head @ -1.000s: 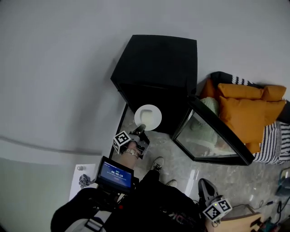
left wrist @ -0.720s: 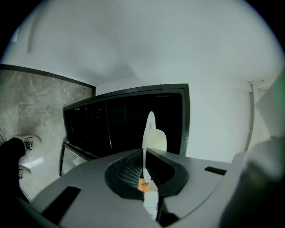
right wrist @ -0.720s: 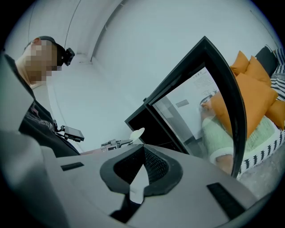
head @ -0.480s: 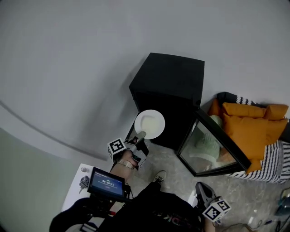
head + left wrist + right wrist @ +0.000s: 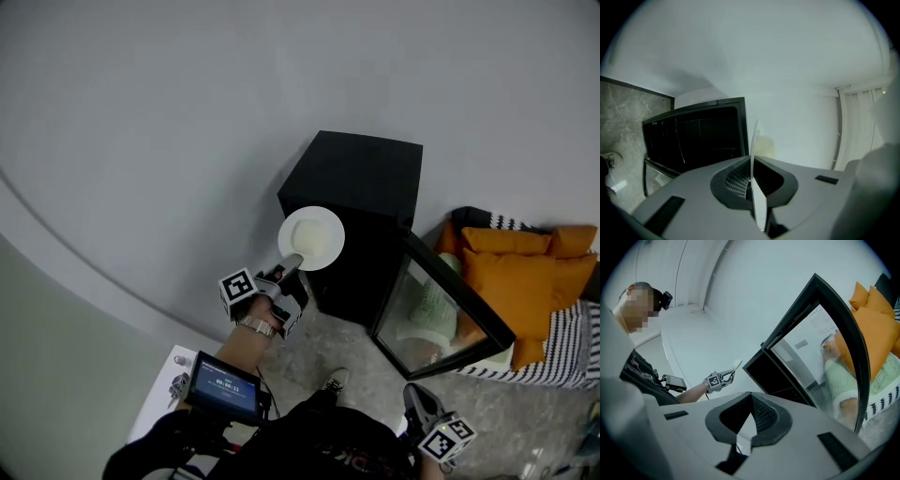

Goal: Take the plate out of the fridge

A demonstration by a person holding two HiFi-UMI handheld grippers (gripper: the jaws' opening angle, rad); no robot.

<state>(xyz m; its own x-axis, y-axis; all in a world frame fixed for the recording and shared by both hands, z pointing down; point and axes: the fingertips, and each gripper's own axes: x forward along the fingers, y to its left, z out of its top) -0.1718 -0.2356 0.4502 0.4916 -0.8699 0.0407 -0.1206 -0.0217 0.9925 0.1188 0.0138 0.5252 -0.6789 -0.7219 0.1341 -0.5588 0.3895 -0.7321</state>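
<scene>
Nearest me, my right gripper (image 5: 414, 394) hangs low beside the fridge's open glass door (image 5: 441, 305), its fingers pressed together on nothing. Further out, my left gripper (image 5: 287, 270) has its fingers pinching the rim of the white plate (image 5: 312, 238), held face up in the air outside the black mini fridge (image 5: 367, 178), near its top front edge. The plate looks to be out, so I judge that only setting it down somewhere, and perhaps shutting the door, is left.
</scene>
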